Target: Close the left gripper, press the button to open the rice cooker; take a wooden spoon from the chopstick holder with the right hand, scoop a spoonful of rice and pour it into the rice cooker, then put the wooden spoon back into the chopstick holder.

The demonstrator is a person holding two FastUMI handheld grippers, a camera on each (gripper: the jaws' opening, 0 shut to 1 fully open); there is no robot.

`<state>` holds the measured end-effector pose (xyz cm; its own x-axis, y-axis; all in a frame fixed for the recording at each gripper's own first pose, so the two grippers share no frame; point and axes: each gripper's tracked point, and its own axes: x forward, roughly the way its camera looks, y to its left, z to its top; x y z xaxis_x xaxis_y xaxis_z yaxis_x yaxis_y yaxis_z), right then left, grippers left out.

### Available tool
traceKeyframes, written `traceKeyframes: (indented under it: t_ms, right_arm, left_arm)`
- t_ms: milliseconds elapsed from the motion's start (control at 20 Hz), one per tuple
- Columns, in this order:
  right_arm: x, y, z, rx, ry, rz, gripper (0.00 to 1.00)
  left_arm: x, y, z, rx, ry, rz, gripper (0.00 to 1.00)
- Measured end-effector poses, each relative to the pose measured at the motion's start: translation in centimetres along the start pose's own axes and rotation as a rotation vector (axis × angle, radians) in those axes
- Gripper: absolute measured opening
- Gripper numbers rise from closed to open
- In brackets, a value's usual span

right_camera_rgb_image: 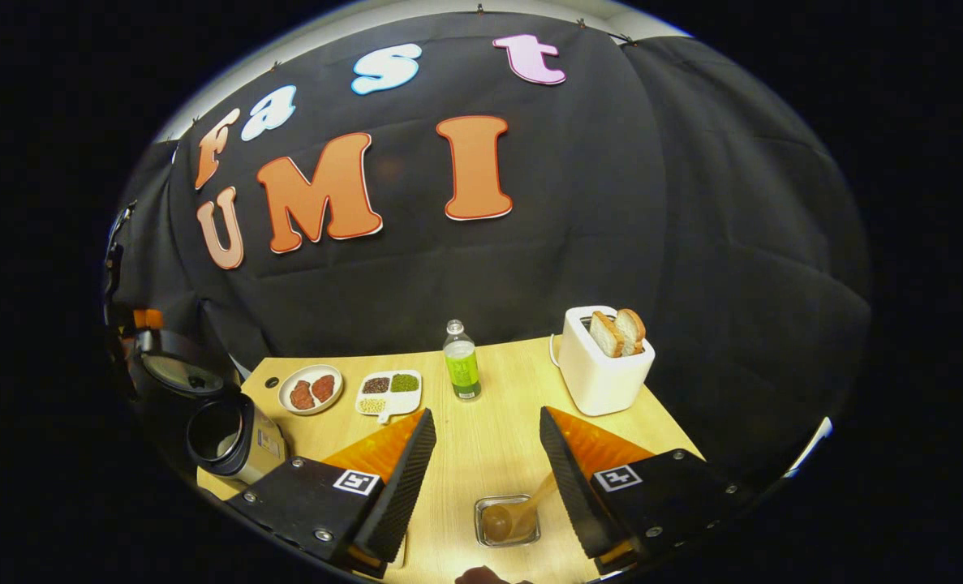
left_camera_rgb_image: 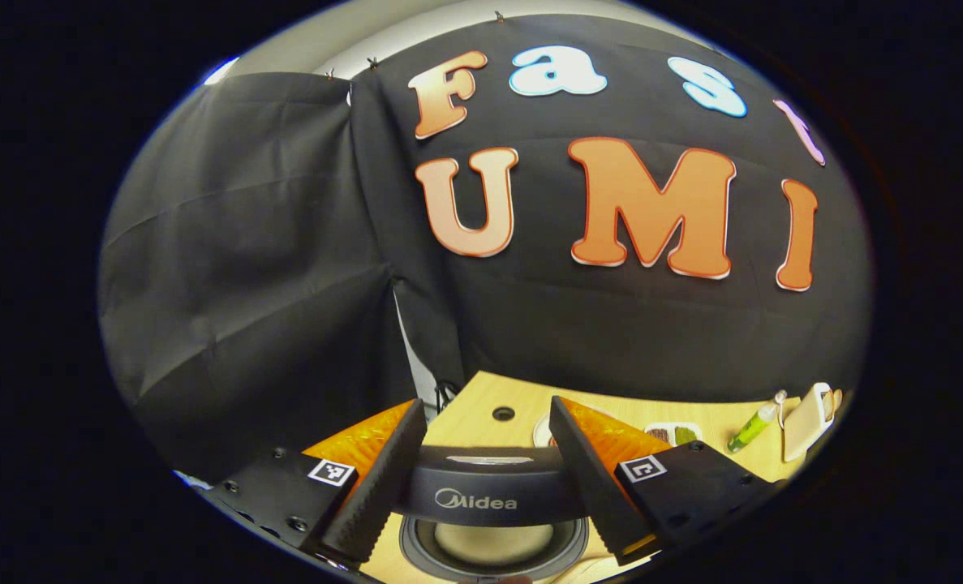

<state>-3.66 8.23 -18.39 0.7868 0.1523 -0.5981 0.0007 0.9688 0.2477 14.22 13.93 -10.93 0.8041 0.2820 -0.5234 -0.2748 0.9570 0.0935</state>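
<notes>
Rice cooker [left_camera_rgb_image: 493, 519] open below spread left fingers [left_camera_rgb_image: 392, 470]; wooden spoon [right_camera_rgb_image: 513, 515] between spread right fingers [right_camera_rgb_image: 404, 478], ungripped.

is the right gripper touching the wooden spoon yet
Apart. The right gripper view shows the right gripper open above the wooden spoon standing in the chopstick holder, with bare table between the left finger and the spoon.

Wooden spoon [right_camera_rgb_image: 522, 509] stands in the chopstick holder [right_camera_rgb_image: 507, 521]; rice cooker [right_camera_rgb_image: 234, 442] apparently open, far left.
</notes>
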Motion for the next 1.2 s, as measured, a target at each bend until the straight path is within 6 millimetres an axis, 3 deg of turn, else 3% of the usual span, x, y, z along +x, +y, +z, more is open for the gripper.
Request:
traceKeyframes:
  t_ms: [250, 400, 700, 1000, 1200]
  right_arm:
    - [0.6, 0.9, -0.2, -0.009, 0.005, 0.029, 0.81]
    - [0.8, 1.6, -0.6, -0.011, 0.014, 0.047, 0.81]
    - [0.7, 2.1, -0.8, -0.033, 0.011, 0.066, 0.81]
    - [0.4, 2.6, -1.1, -0.094, 0.012, 0.074, 0.81]
    - [0.1, 3.4, -0.9, -0.106, 0.006, 0.092, 0.81]
  left_arm:
    - [-1.3, -1.1, -8.4, 0.002, 0.154, -0.039, 0.96]
    - [-1.7, -1.2, -11.4, -0.005, 0.216, -0.037, 0.96]
    - [-1.8, -1.5, -17.0, -0.033, 0.510, -0.037, 0.96]
    - [-0.7, -2.1, -17.9, -0.016, 0.619, -0.062, 0.96]
    - [-0.3, -2.3, -17.7, -0.018, 0.573, -0.049, 0.97]
